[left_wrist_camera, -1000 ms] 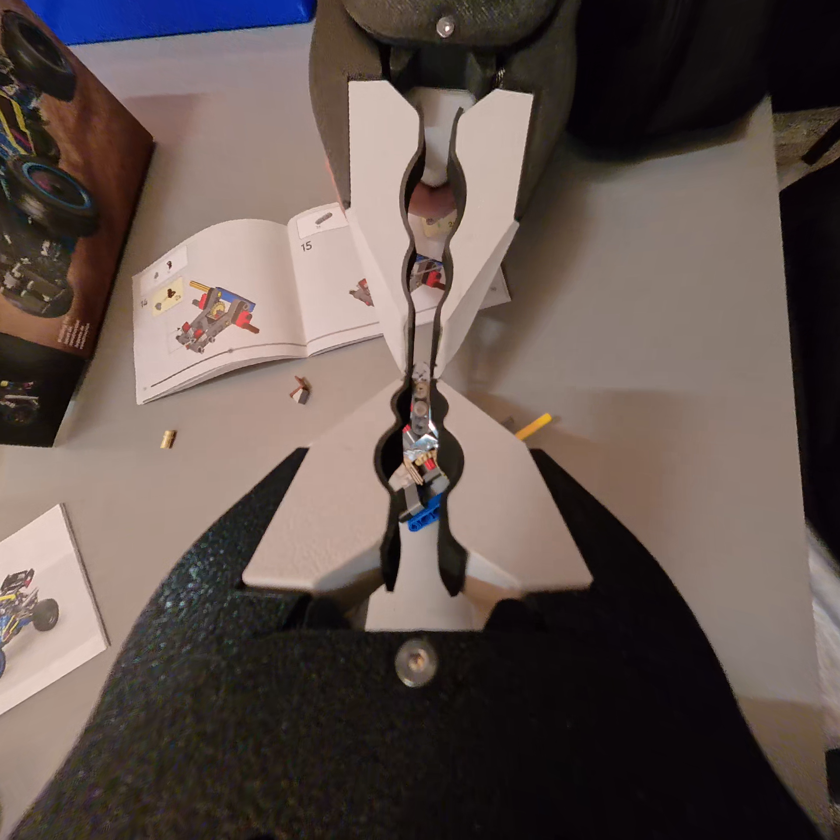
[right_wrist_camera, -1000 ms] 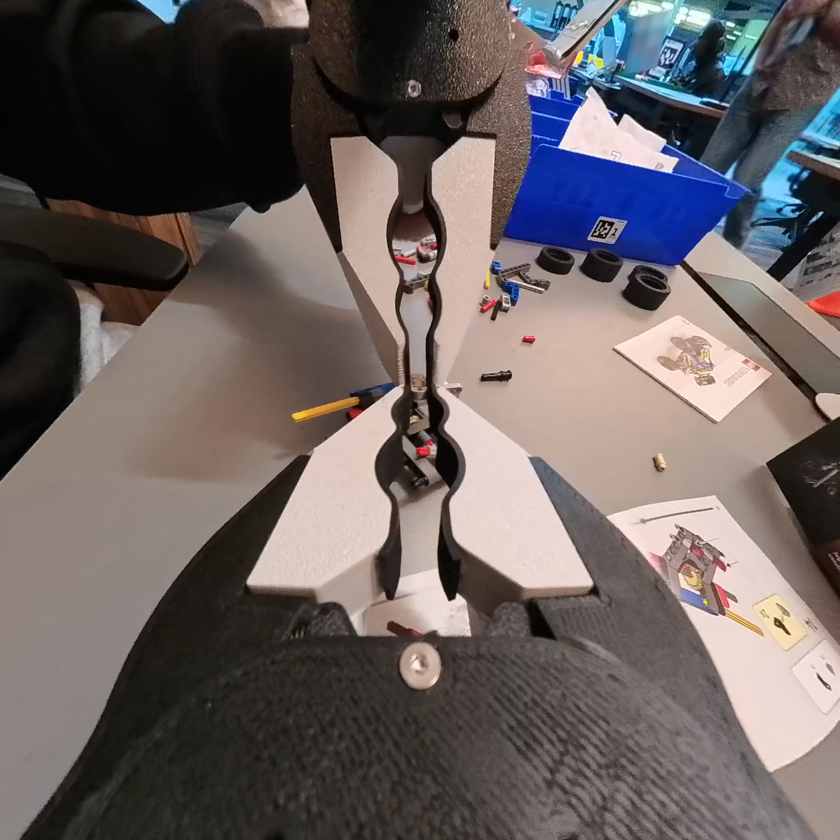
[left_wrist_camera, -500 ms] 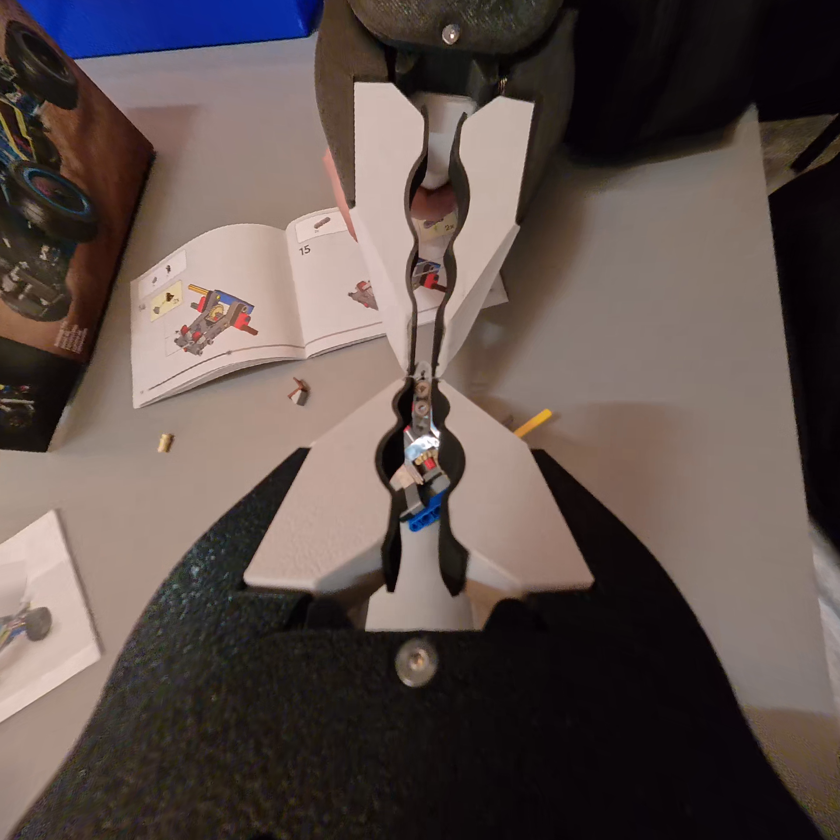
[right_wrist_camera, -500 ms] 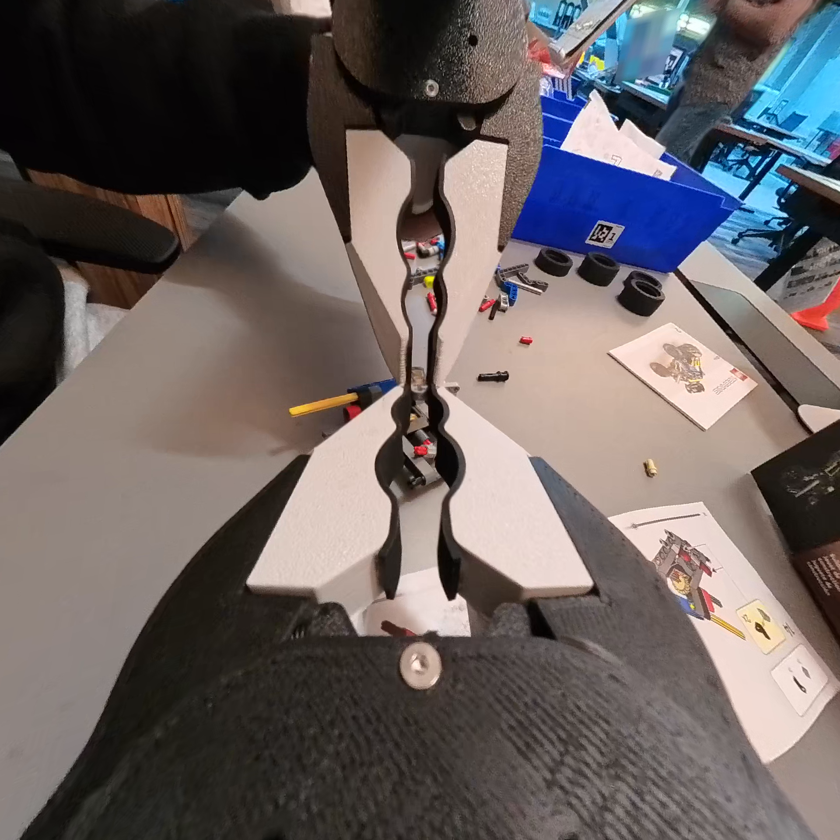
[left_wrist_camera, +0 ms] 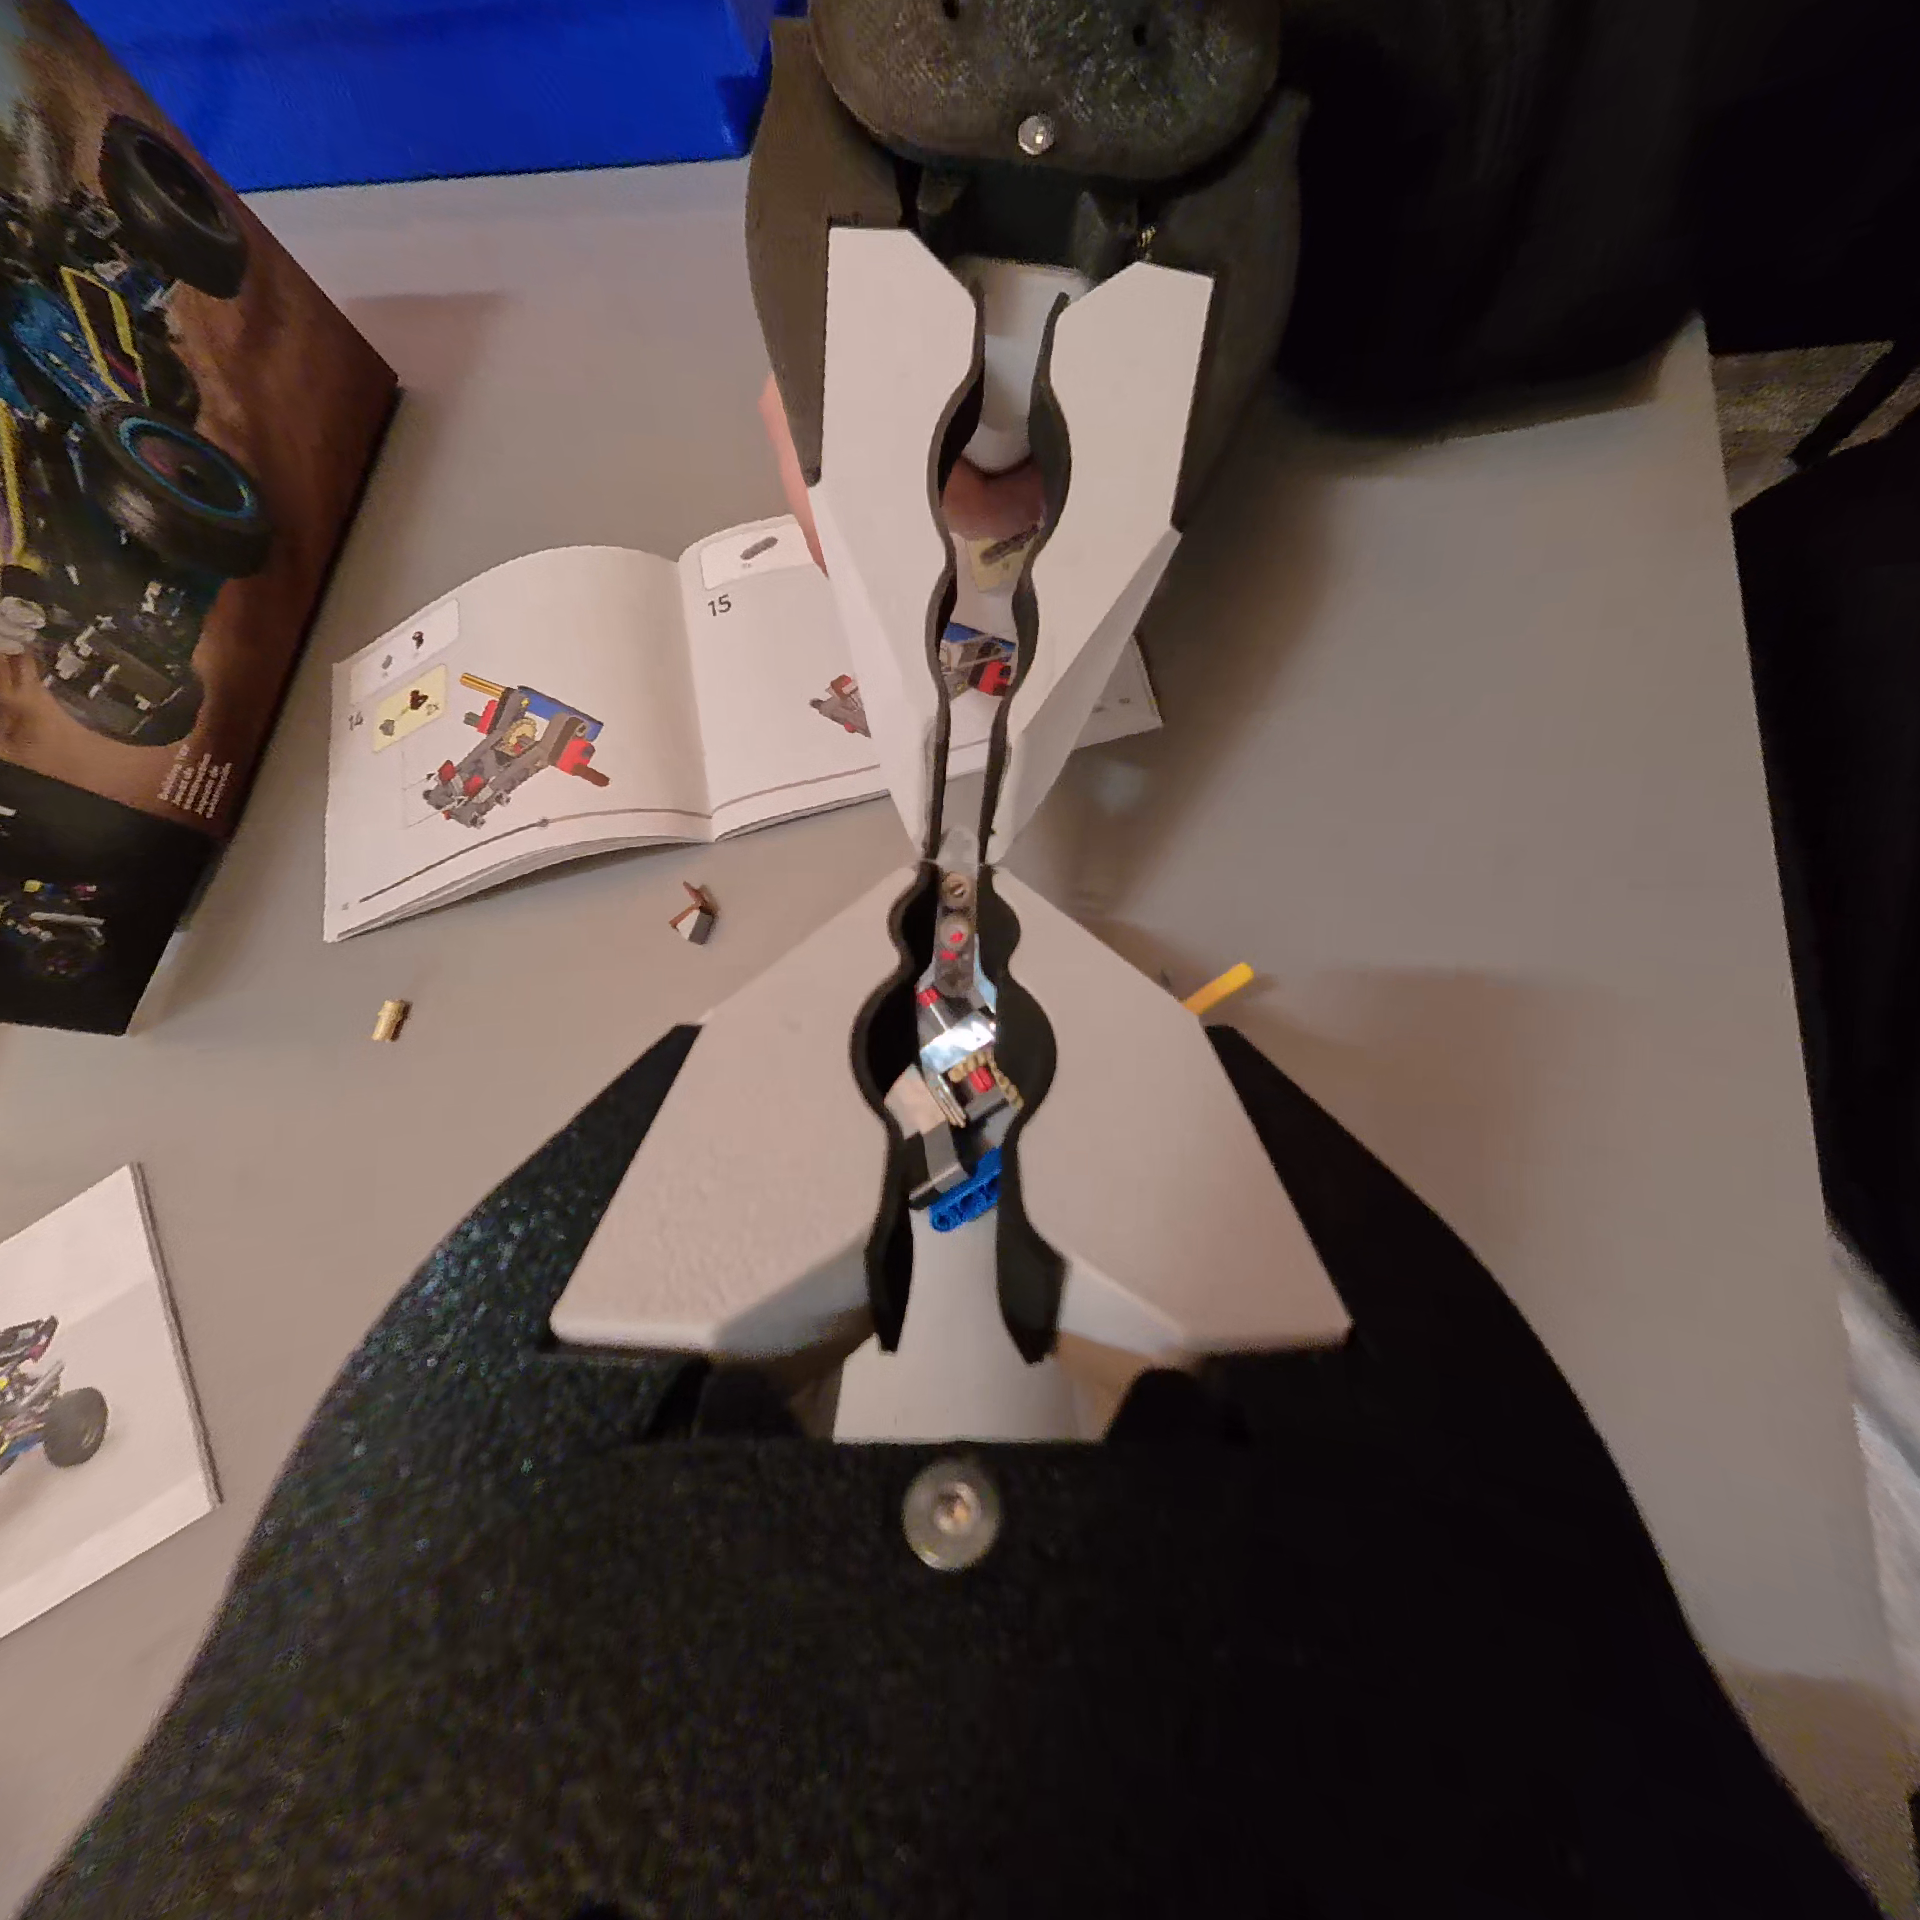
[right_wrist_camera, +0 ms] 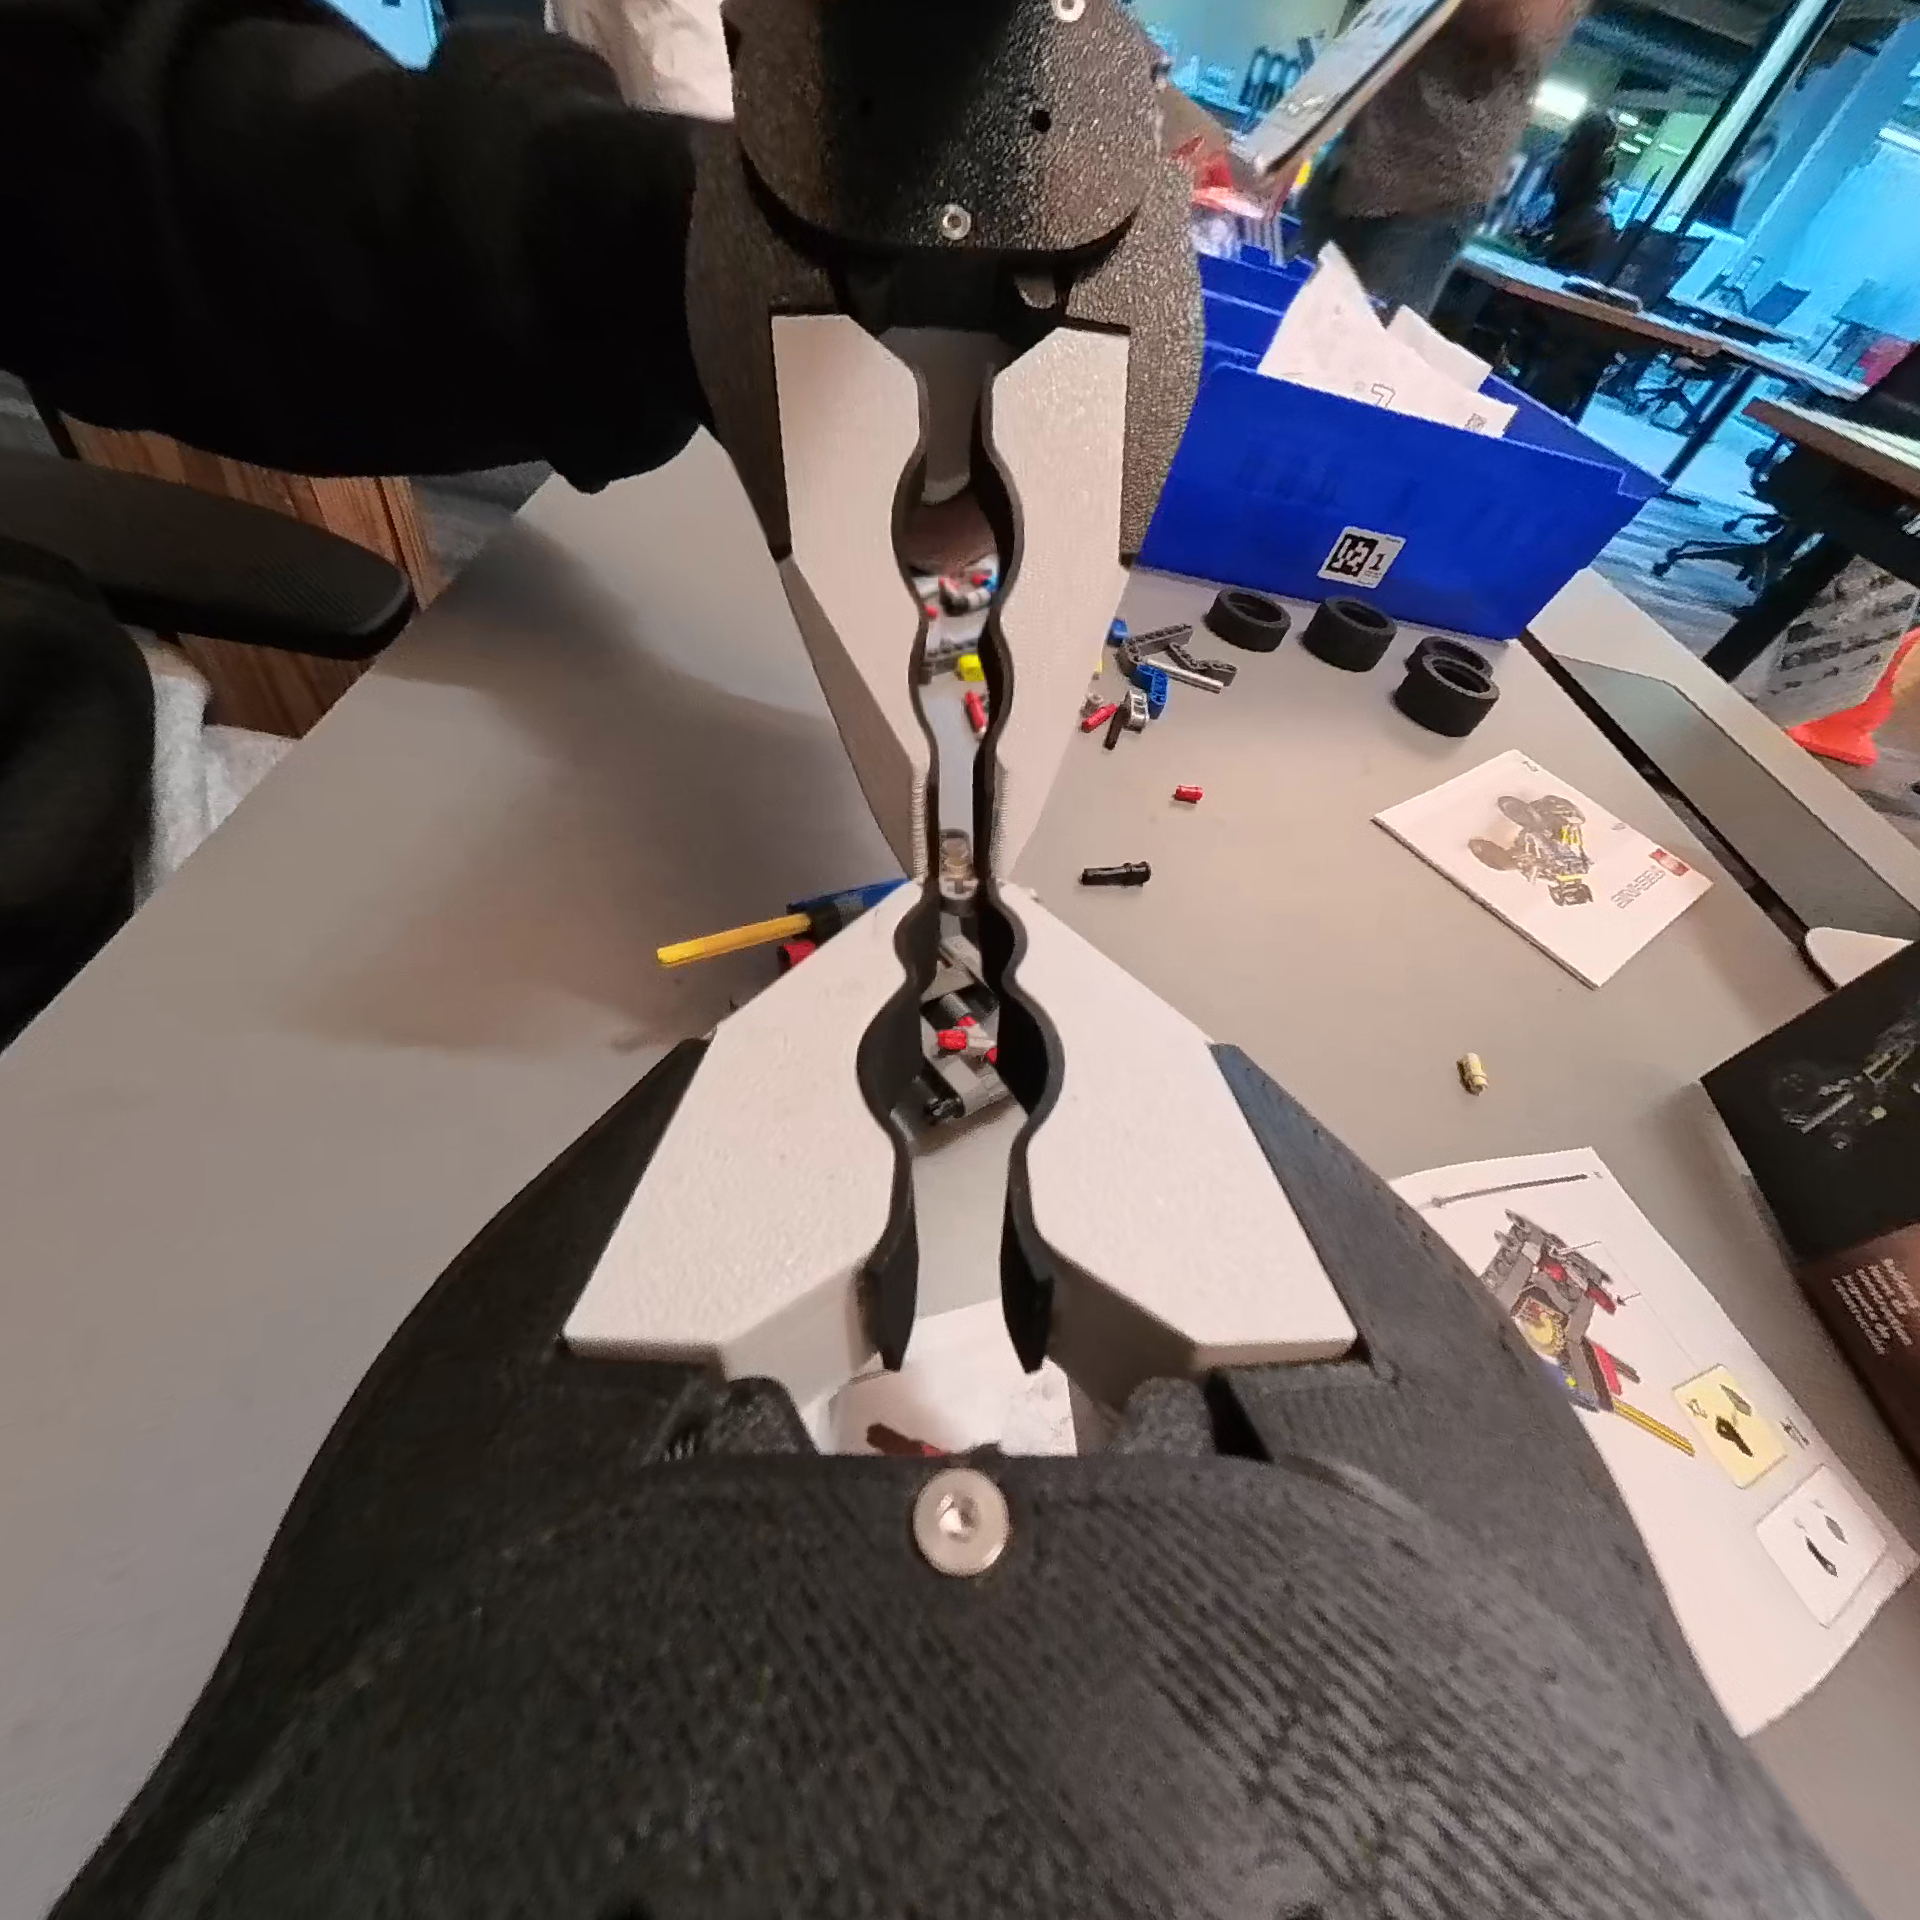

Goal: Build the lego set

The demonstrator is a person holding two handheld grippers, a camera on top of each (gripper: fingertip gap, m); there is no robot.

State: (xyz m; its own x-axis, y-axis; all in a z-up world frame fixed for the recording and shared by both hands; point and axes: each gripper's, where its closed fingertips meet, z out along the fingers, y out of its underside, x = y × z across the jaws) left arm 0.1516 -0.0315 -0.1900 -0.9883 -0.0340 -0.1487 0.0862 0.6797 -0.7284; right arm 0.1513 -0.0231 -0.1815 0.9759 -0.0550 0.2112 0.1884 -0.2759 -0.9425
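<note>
I am clamping my left gripper (left_wrist_camera: 956,883) nearly closed on the grey lego assembly (left_wrist_camera: 961,1039), holding it above the table (left_wrist_camera: 1455,831). My right gripper (right_wrist_camera: 956,883) is meeting it tip to tip, pinching a small grey pin (right_wrist_camera: 954,871).

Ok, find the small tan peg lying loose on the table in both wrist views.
Left wrist view: the tan peg lies left of centre, below the open instruction booklet.
Right wrist view: it lies at the right, above that booklet.
Shared landmark: the open booklet on the table.
</note>
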